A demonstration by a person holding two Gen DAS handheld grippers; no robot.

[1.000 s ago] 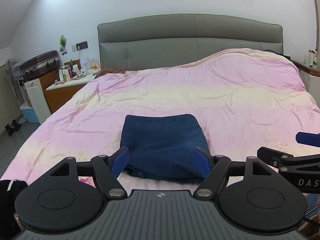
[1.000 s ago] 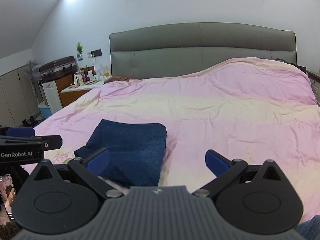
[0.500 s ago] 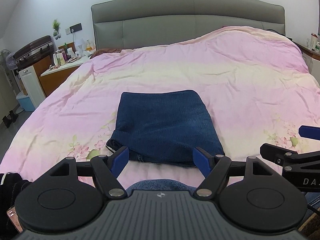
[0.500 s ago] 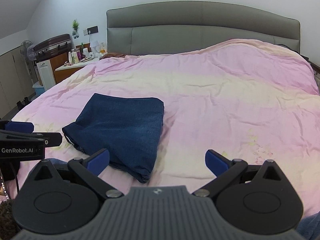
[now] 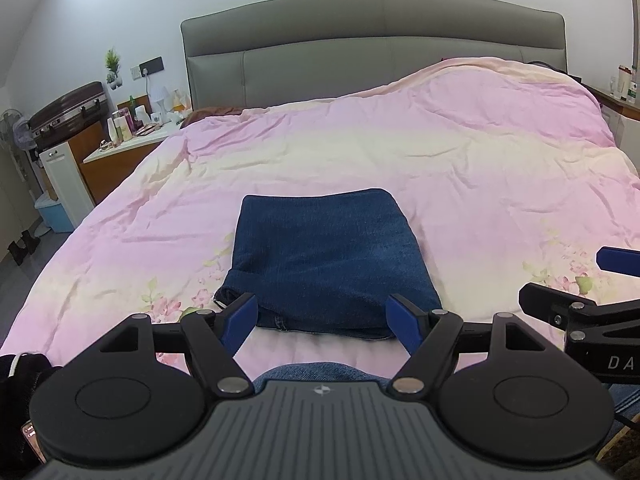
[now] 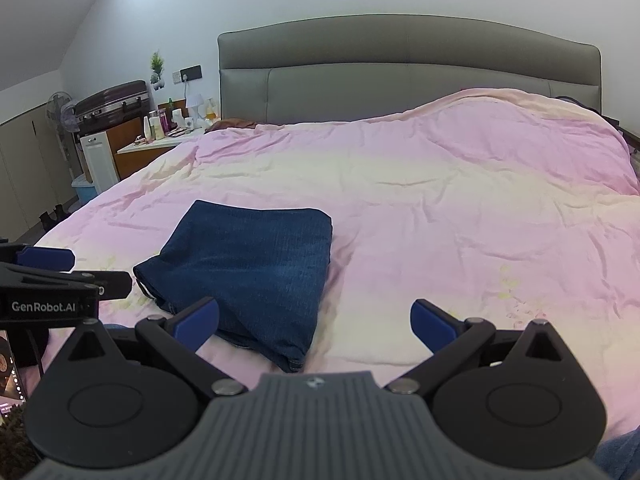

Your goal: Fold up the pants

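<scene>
Left wrist: pants [image 5: 330, 264] lie folded compact on bed [image 5: 460, 168], left gripper [image 5: 322, 318] jaws spread, empty | Right wrist: right gripper [image 6: 314, 322] jaws spread, pants just left | Step: folding looks finished; next, perhaps only tidying.

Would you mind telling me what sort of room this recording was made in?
A home bedroom: a bed with a padded grey headboard and pink duvet, plus a cluttered bedside table.
</scene>
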